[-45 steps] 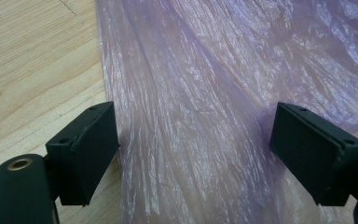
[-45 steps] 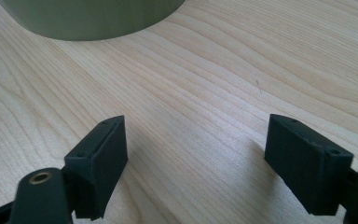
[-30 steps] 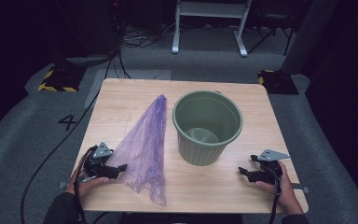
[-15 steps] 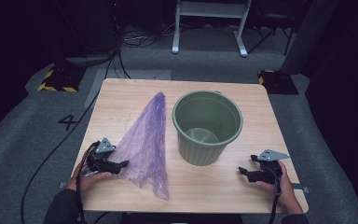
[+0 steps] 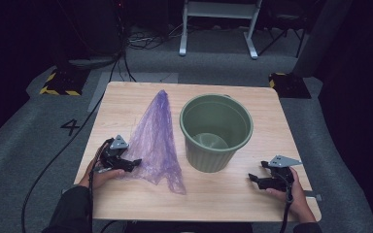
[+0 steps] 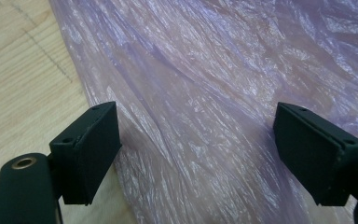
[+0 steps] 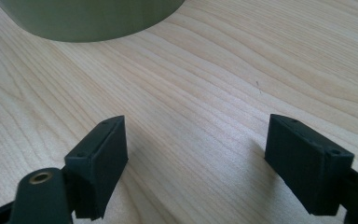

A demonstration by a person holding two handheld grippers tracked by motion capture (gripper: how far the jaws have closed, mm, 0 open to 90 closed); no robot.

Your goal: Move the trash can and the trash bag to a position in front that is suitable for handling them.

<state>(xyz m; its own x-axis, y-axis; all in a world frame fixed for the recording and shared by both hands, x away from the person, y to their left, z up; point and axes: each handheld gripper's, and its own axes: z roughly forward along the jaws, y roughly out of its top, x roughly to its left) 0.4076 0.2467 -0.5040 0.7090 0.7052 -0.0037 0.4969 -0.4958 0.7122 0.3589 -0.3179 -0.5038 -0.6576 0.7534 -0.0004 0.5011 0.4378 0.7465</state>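
I see the purple plastic bag (image 5: 155, 141) lying flat left of centre on the counter (image 5: 223, 194), beside the green bucket (image 5: 216, 131). My left gripper (image 5: 131, 164) has jaws spread over the bag's edge; my right gripper (image 5: 253, 178), lower right, is spread above bare wood.

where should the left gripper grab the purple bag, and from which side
Probably the near left edge of the purple bag, coming in low from the left, where the left gripper already straddles it, jaws open. The film lies flat and crinkled there, so folds should pinch easily.
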